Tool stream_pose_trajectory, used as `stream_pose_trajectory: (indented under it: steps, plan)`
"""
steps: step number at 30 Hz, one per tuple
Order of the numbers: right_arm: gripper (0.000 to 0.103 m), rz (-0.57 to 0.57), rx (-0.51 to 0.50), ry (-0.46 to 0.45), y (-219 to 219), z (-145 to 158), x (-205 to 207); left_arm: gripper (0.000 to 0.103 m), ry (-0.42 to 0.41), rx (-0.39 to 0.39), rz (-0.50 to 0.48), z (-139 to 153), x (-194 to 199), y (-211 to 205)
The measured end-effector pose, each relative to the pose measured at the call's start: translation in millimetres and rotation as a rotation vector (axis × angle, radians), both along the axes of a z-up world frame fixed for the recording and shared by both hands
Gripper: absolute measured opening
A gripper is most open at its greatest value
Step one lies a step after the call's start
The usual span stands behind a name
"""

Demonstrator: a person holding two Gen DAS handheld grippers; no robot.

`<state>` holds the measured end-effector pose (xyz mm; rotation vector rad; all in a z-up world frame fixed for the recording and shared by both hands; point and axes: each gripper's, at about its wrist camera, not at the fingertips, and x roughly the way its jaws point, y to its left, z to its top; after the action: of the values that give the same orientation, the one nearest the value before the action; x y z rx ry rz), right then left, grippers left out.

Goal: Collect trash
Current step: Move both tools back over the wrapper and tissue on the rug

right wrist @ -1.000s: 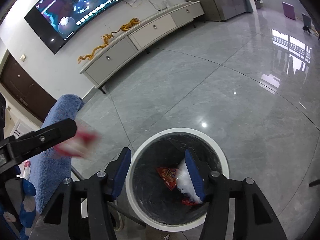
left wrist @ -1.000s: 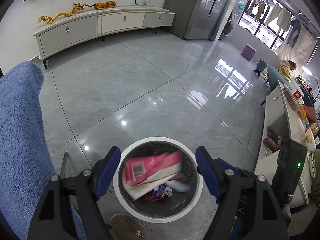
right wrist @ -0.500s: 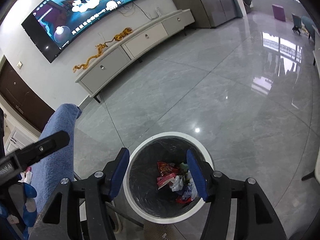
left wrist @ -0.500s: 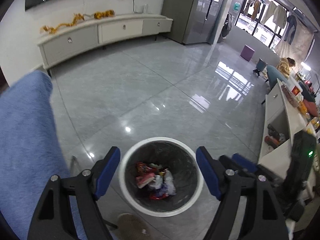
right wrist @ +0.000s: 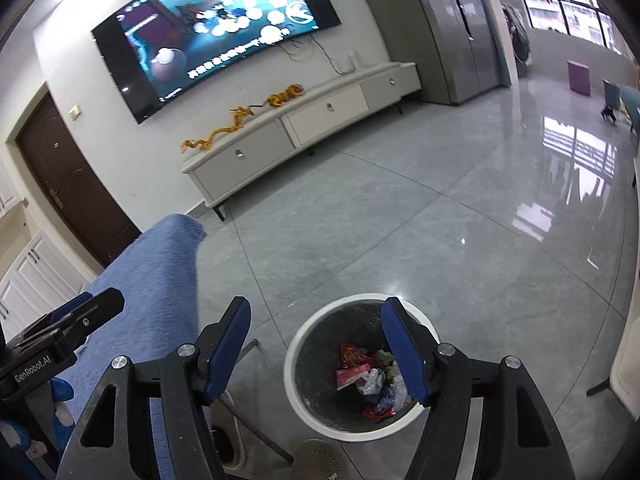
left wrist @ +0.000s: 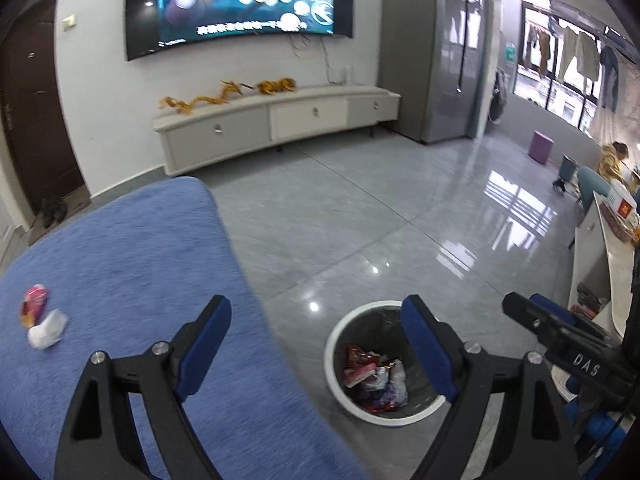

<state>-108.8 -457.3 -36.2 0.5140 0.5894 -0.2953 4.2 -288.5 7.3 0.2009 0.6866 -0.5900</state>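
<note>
A white-rimmed round bin [left wrist: 335, 344] [right wrist: 296, 344] stands on the grey floor and holds several wrappers [left wrist: 376, 376] [right wrist: 368, 380]. My left gripper [left wrist: 316, 344] is open and empty, over the edge of a blue-covered surface [left wrist: 120, 280] to the left of the bin. A red-pink wrapper [left wrist: 33, 304] and a crumpled white paper [left wrist: 47, 330] lie on that blue cover at the far left. My right gripper [right wrist: 316, 352] is open and empty above the bin's left side. The left gripper's body shows in the right wrist view [right wrist: 60, 336].
A long TV cabinet [left wrist: 276, 122] with golden dragon figures [left wrist: 200, 100] stands against the far wall under a large screen [left wrist: 240, 0]. A grey cupboard [left wrist: 432, 52] is at the right. A white counter [left wrist: 600, 264] with items lies far right.
The pink pack dropped from my left gripper into the bin. Both grippers then tilted upward and my left gripper swung left, bringing the blue cover and the trash on it into view.
</note>
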Motion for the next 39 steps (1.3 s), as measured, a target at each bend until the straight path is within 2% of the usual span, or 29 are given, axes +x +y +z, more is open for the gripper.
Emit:
stream_pose_trajectory:
  steps: [10,19,31,39]
  plan:
    - [0.067,0.073,-0.056,-0.052,43,31,1,0.087,-0.113,-0.037,0.125,34,-25,77]
    - [0.068,0.120,-0.107,-0.080,76,53,-1,0.087,-0.151,-0.082,0.235,50,-32,137]
    - [0.070,0.164,-0.169,-0.104,115,75,-11,0.087,-0.185,-0.142,0.308,61,-49,192]
    - [0.070,0.215,-0.216,-0.121,147,90,-5,0.087,-0.266,-0.183,0.348,74,-60,226]
